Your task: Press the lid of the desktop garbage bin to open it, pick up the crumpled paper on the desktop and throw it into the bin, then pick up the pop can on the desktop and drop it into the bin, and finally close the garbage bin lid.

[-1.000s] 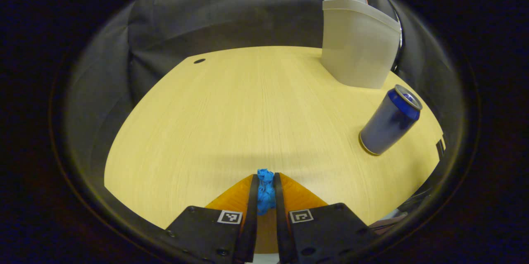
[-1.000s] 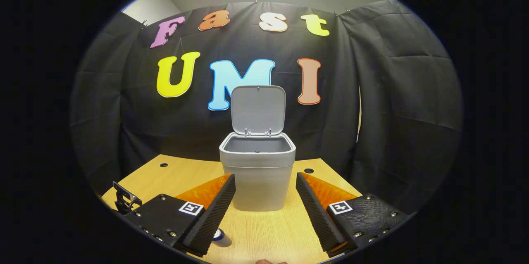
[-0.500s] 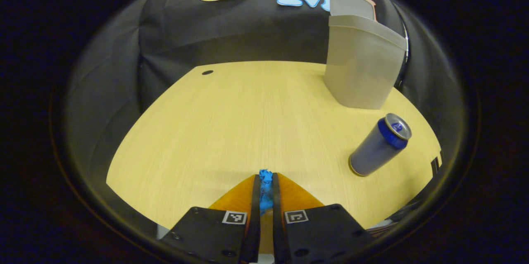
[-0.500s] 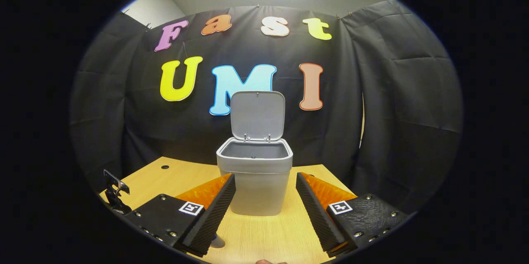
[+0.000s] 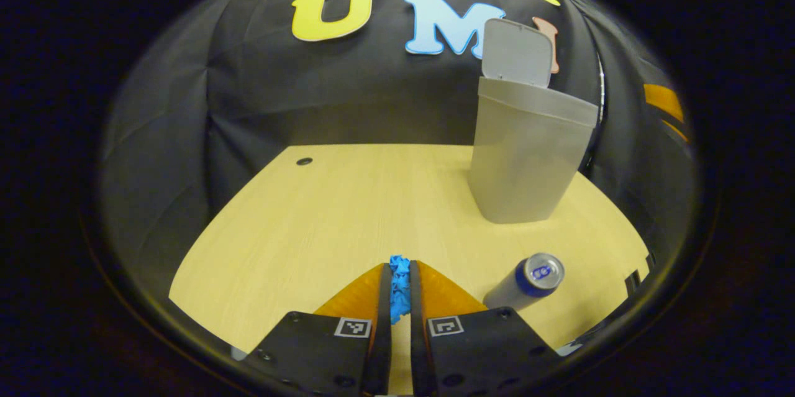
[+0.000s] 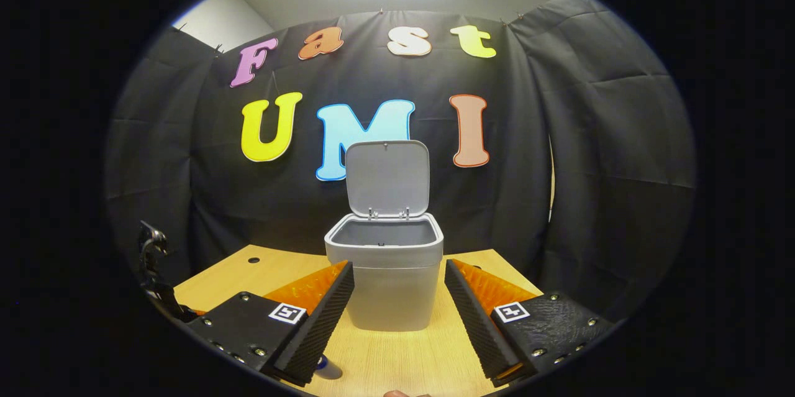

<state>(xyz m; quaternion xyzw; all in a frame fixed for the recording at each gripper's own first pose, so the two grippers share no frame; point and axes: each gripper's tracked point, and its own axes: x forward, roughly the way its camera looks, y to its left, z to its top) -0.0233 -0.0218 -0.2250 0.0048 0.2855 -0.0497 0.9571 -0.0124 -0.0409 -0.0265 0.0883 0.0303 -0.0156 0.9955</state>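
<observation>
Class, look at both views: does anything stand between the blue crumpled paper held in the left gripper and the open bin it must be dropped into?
Nothing visible does. The crumpled paper faces bare desktop toward the bin; its lid stands open. The pop can stands off to the side.

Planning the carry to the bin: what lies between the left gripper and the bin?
In the left gripper view, only bare table lies between the left gripper, shut on the crumpled paper, and the bin; the pop can stands aside.

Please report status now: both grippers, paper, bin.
Left gripper shut on paper. Right gripper open, facing bin. Lid up. Can standing, beside path.
</observation>
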